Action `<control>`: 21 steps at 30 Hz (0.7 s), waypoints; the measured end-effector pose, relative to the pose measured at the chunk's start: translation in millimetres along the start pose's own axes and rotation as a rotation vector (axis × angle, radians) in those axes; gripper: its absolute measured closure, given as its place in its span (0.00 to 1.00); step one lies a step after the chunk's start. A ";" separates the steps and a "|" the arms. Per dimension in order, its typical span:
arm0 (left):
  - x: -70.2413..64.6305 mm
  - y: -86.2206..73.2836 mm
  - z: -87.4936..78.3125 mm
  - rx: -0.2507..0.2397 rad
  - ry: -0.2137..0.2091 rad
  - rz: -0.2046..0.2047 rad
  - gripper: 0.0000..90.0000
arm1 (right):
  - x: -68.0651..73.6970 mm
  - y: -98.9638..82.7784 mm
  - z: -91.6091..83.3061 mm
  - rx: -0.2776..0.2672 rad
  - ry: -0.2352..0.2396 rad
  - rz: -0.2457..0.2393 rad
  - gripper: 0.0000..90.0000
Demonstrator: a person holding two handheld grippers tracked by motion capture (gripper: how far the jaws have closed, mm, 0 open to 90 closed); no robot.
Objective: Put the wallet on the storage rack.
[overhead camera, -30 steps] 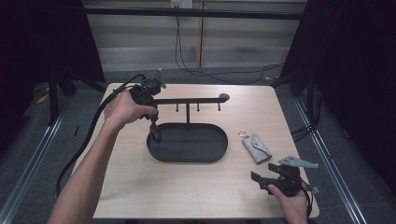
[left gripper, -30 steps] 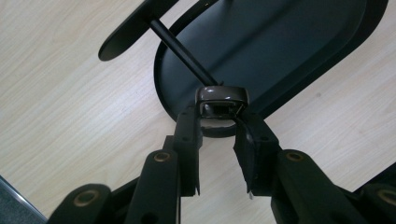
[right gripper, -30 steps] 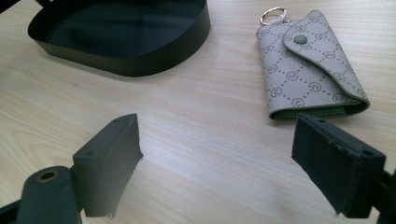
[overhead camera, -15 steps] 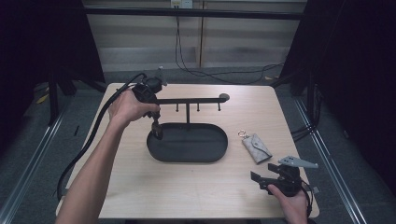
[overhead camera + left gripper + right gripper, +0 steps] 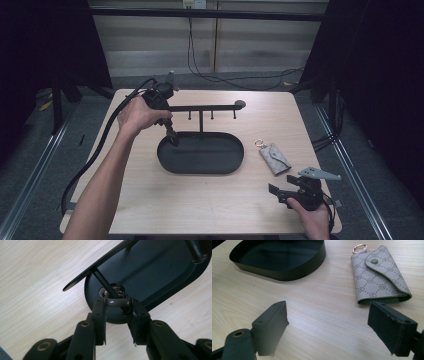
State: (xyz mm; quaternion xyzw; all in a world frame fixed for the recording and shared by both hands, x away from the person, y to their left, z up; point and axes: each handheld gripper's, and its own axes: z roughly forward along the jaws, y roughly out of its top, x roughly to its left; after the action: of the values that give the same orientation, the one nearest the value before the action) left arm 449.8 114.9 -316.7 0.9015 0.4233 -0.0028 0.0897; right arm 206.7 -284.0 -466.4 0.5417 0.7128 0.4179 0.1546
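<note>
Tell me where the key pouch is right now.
In the high view the key pouch lies flat on the table, right of the black oval tray and just beyond the right gripper.

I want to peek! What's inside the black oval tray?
The black oval tray holds the stand's upright post and a small shiny thing that the left tool grips with a brown loop. That thing is mostly covered, so I can't tell what it is.

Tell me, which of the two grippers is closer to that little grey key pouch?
Right. The right gripper sits open just in front of the key pouch; the left gripper is across the table at the black tray's far end.
</note>
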 end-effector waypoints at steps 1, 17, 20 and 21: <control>0.5 -0.7 -0.9 -0.010 0.001 0.003 0.77 | 0.0 0.0 0.0 0.000 0.000 0.000 0.17; 1.8 -17.4 -19.9 -0.161 -0.017 -0.003 0.43 | 0.6 0.4 0.8 0.002 -0.001 -0.003 0.18; 3.3 -25.3 -18.5 -0.197 -0.047 0.001 0.42 | 0.6 0.3 0.6 0.002 -0.001 -0.004 0.18; 3.9 -29.1 -16.3 -0.204 -0.050 0.002 0.42 | 0.6 0.2 0.5 0.001 -0.001 -0.003 0.18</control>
State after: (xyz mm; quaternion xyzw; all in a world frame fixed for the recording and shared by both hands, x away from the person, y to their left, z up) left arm 428.9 138.8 -305.6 0.8877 0.4183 0.0181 0.1915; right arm 207.0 -283.2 -466.4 0.5409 0.7138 0.4169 0.1556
